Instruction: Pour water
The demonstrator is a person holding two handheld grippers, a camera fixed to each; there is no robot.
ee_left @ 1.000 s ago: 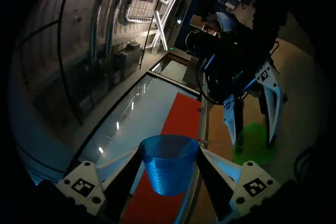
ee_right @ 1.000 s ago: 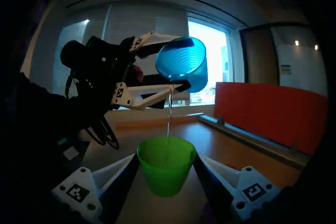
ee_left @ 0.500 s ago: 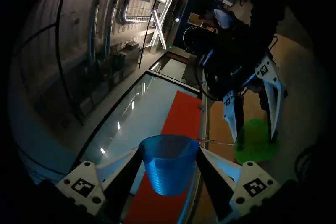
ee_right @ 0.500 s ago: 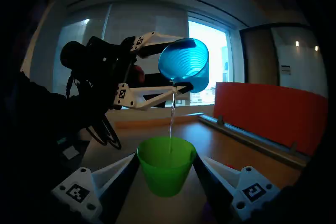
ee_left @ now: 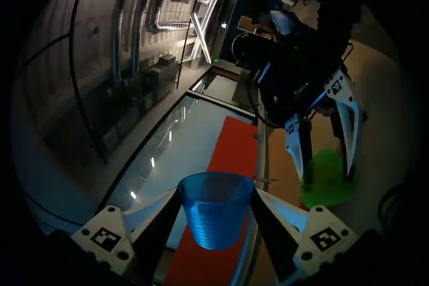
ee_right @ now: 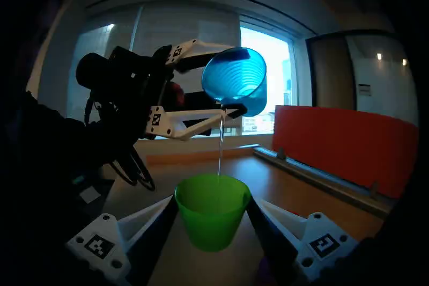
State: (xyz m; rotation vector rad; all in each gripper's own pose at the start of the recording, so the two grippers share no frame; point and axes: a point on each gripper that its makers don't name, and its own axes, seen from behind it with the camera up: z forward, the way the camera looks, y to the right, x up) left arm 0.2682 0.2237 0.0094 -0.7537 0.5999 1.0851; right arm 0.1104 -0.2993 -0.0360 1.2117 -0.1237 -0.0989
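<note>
Caught it mid-pour, one cup per gripper.

In the right gripper view a bright window [ee_right: 265, 66] took up the back wall, and a red divider [ee_right: 343, 138] ran along the far edge of the wooden table [ee_right: 300, 189]. The left gripper [ee_right: 230, 79] was up high over the table, both fingers pressed on a blue cup [ee_right: 234, 77] that was tipped way over, mouth facing the camera. The right gripper [ee_right: 213, 203] was lower, fingers squeezing either side of a green cup [ee_right: 212, 221] that was upright and directly under the blue one. Honestly couldn't tell if the green cup was resting on the table or lifted off it. A thin stream of water [ee_right: 220, 141] dropped from the blue cup's lip straight into the green cup's mouth.
</note>
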